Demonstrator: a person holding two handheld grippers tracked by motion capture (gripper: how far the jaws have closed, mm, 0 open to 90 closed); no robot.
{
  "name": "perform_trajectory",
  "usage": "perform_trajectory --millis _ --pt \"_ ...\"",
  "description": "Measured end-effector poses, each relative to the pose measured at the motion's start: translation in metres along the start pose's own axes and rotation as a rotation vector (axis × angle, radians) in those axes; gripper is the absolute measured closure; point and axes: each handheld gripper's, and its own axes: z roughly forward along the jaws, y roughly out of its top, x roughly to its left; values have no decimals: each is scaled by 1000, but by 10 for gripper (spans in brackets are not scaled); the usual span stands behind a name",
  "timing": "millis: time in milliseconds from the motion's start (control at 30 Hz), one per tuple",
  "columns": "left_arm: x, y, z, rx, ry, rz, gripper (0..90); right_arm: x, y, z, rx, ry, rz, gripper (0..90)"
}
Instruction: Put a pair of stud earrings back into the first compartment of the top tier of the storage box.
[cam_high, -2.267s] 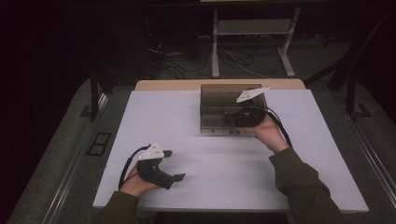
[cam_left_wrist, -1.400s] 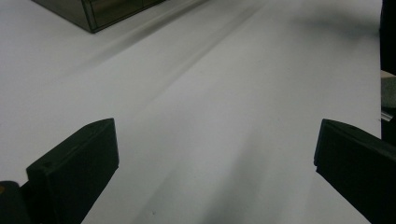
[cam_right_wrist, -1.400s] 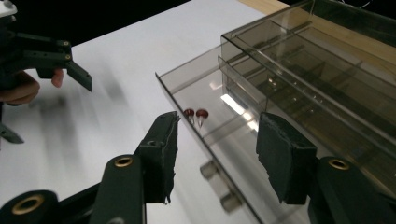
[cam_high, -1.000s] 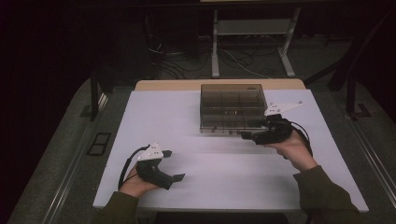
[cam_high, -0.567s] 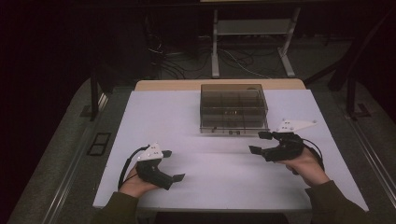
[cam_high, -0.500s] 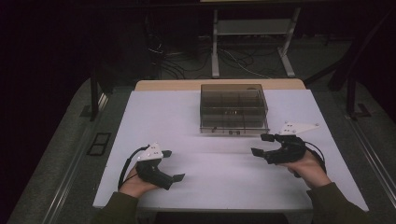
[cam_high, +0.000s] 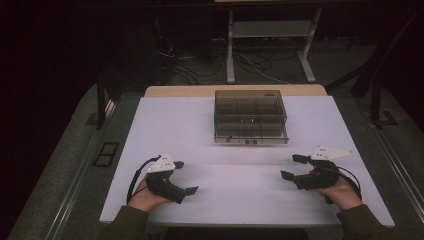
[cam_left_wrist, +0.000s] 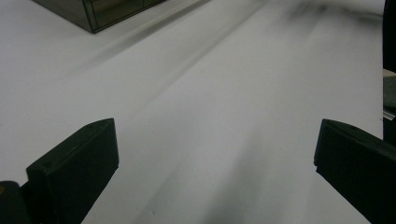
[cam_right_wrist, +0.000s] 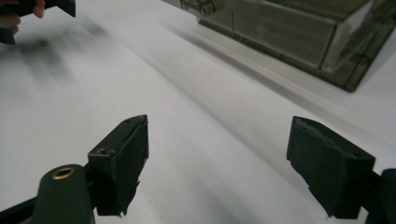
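A smoky clear compartment box (cam_high: 250, 116) with its lid down stands at the back middle of the white table (cam_high: 235, 180). Its corner appears in the left gripper view (cam_left_wrist: 100, 11) and its side in the right gripper view (cam_right_wrist: 299, 35). My left gripper (cam_high: 185, 177) rests near the front left, open, nothing between its jaws (cam_left_wrist: 215, 163). My right gripper (cam_high: 293, 167) is at the front right, well clear of the box, open and empty (cam_right_wrist: 217, 163). The two grippers point toward each other.
A wooden strip (cam_high: 235, 91) runs along the table's far edge behind the box. Dark floor with cables and a metal stand's legs (cam_high: 270, 55) lies beyond. In the right gripper view the other hand's gripper (cam_right_wrist: 28, 9) appears at top left.
My right gripper has left the box's right side and drawn back toward the front right of the table, open. The left gripper has stayed put.
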Motion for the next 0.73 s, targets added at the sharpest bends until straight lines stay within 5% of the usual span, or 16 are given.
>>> perform_trajectory --millis 367,733 --pt "0 0 0 2 5 2 0 0 -19 -12 15 -50 -9 179" --pt "1 0 0 7 2 9 0 1 -21 -11 24 -46 -15 179"
